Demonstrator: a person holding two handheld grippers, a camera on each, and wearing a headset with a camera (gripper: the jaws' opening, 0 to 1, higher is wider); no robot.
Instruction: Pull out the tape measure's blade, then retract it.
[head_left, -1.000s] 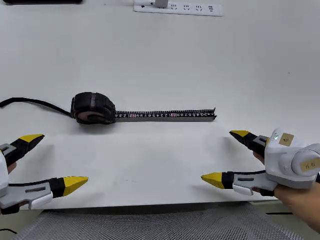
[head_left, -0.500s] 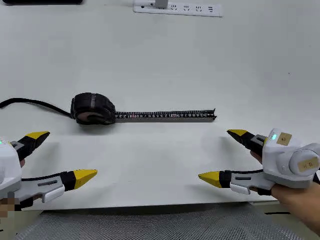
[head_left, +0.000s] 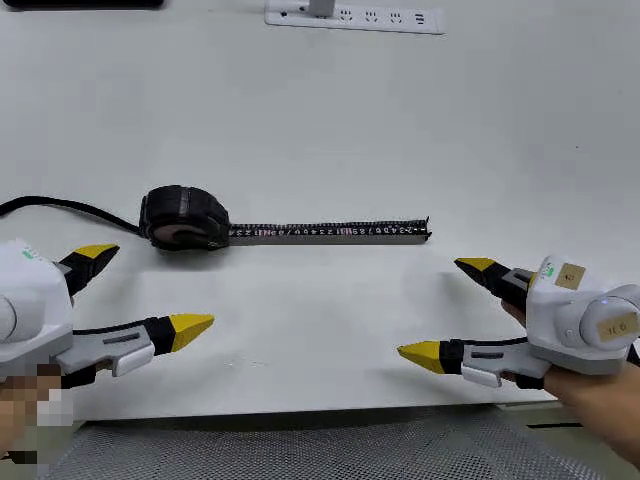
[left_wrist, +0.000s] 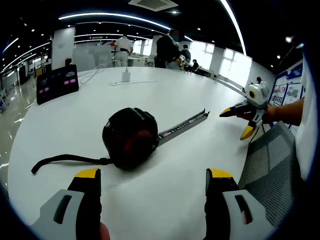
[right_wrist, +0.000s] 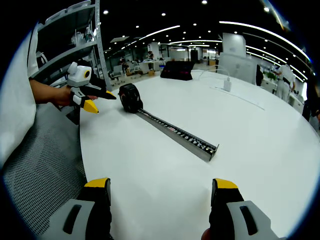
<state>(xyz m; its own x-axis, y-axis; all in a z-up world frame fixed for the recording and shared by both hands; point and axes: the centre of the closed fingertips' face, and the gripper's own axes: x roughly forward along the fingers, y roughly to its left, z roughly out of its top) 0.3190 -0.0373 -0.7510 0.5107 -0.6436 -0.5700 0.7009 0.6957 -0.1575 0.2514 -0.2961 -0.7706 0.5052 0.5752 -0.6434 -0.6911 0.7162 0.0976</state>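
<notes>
Tape measure (head_left: 185, 217) lies on white surface (head_left: 330, 120), blade (head_left: 330, 231) drawn out to right, hooked tip free. Your left claw (head_left: 148, 288) hovers just short of it, jaws apart, empty. Your right claw (head_left: 447, 309) sits near blade tip, jaws apart too. Risk: retract with tape measure unpinned and blade may whip back, dragging it sideways. Pinch blade crookedly and it could kink.
</notes>
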